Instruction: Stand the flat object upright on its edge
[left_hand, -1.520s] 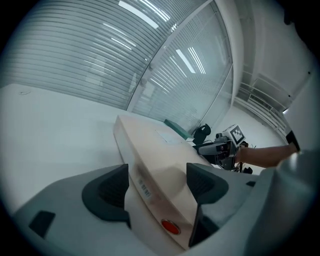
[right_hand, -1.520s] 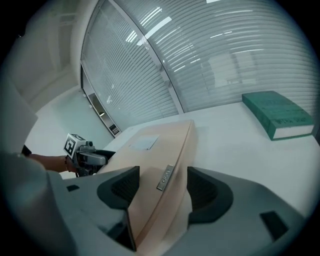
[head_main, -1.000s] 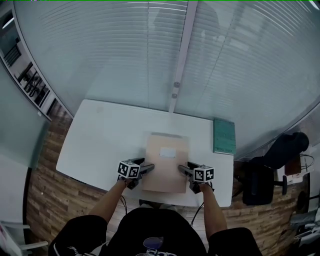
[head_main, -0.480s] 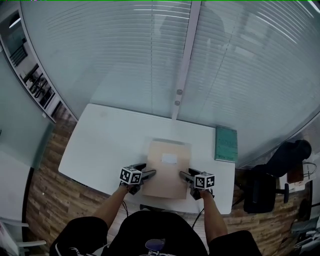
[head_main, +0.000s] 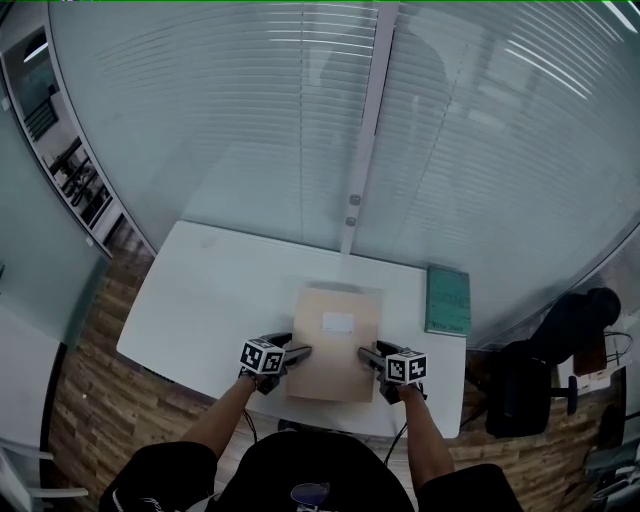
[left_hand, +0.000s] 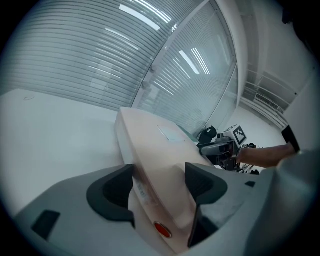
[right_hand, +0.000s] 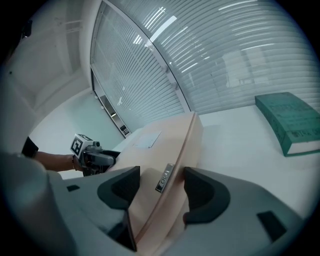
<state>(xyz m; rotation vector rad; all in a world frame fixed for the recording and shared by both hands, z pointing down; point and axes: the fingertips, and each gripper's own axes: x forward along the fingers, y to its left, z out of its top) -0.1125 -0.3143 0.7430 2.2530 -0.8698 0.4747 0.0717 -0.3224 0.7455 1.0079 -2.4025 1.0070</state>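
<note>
Left gripper (head_main: 298, 350) and right gripper (head_main: 365, 353) each clamp opposite side edges of a flat tan package (head_main: 337, 335) on a white desk (head_main: 220, 290), green book (head_main: 447, 299) nearby

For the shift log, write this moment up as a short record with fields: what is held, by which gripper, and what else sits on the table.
Object: flat tan parcel, white label on its upper face
Pose: broad face up, not yet on its edge
Left gripper: shut on the parcel's left side edge
Right gripper: shut on its right side edge
Surface: white table
Nearby: green book, lying flat to the parcel's right, apart from it
</note>
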